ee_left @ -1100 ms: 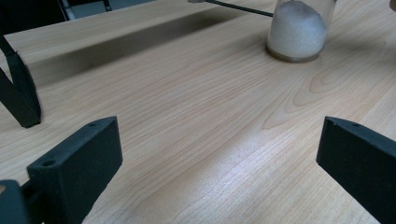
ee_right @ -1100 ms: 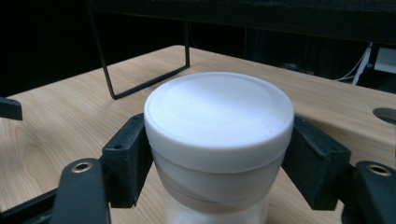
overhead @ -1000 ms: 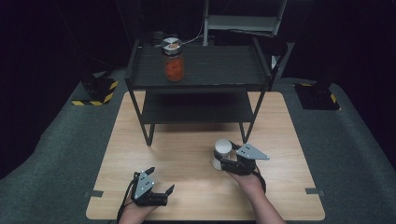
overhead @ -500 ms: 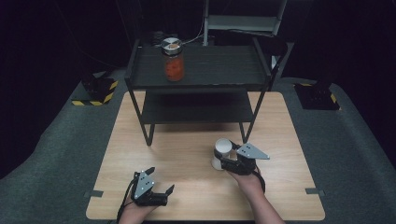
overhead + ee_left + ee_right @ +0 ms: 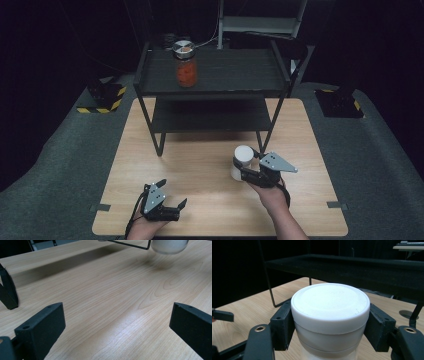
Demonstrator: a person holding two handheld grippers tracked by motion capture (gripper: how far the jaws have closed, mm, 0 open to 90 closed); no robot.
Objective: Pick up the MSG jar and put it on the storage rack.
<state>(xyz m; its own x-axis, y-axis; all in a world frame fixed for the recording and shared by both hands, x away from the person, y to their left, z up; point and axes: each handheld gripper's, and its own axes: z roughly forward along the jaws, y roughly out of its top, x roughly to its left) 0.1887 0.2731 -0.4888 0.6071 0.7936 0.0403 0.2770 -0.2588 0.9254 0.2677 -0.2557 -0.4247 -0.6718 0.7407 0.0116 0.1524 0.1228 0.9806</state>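
High view, jars: two; a white jar [image 5: 243,161] over the wooden table [image 5: 200,165], lid on, contents hidden; a glass jar [image 5: 186,67] on the black shelf rack's [image 5: 225,75] top shelf, holding something orange-red
High view, grippers: two; right gripper [image 5: 240,170] clamped on the white jar, left gripper [image 5: 172,200] near the table's front edge
Left gripper view: jaws apart over bare wood, white jar's base [image 5: 170,245] far off
Right gripper view: both jaws press the white jar [image 5: 329,315] below its lid, one on each side
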